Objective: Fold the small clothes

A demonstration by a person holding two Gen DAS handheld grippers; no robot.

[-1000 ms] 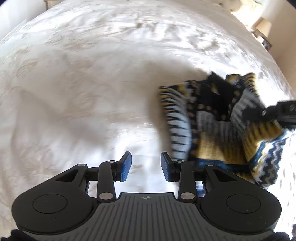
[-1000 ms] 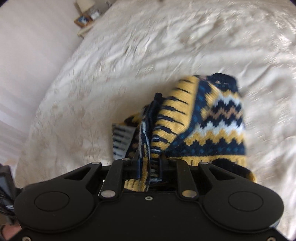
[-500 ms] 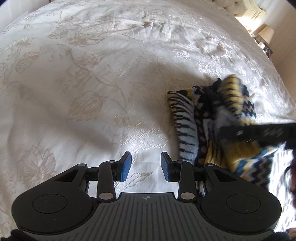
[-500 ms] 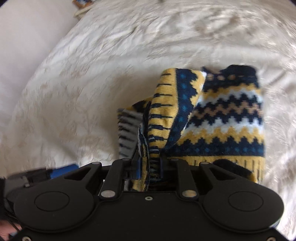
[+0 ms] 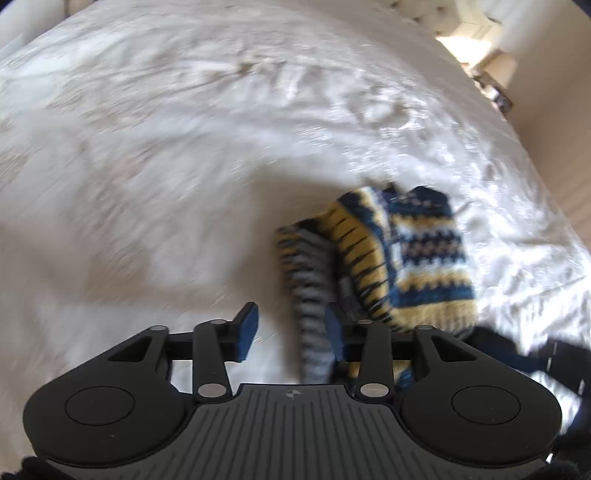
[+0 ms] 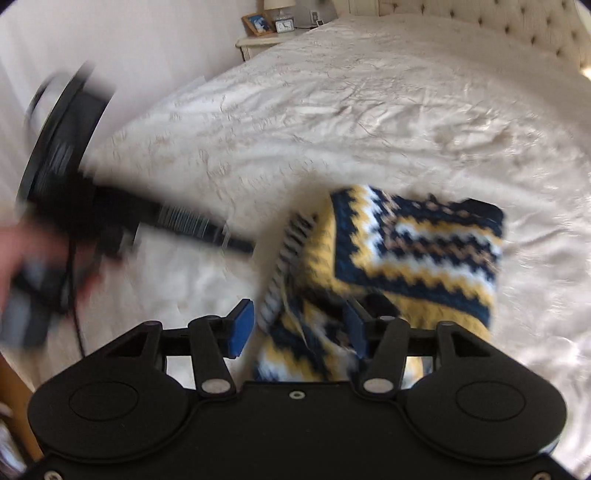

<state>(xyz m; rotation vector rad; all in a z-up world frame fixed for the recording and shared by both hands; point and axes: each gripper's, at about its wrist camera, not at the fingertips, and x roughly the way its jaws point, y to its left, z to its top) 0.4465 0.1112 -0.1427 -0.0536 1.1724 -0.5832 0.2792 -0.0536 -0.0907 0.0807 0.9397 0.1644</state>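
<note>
Folded knit garment (image 5: pixel 402 254), patterned in navy, yellow and white zigzag bands, lying on the cream embroidered bedspread (image 5: pixel 184 147). Right gripper (image 6: pixel 299 328): a second ago its blue pads were clamped on a bunched edge of the knit; the jaws have just been opening and now stand spread, the left pad clear of the cloth, the loosened edge still lying between them, so the garment is released rather than pinched. The right-wrist view has also swung, so that a bedside table (image 6: pixel 258 40) with a lamp, clock and picture frame, and a tufted headboard (image 6: pixel 517 26), now show beyond the bed. Left gripper (image 5: pixel 291 328): jaws parted and widened a little from before, nothing pressed between the pads; earlier it hovered over bare bedspread with the garment off to its right, whereas now the grey-striped edge of the knit lies between the jaws, against the right-hand pad. In the right-wrist view the left gripper appears as a blurred dark body at left, held in a hand (image 6: pixel 14 254).
</note>
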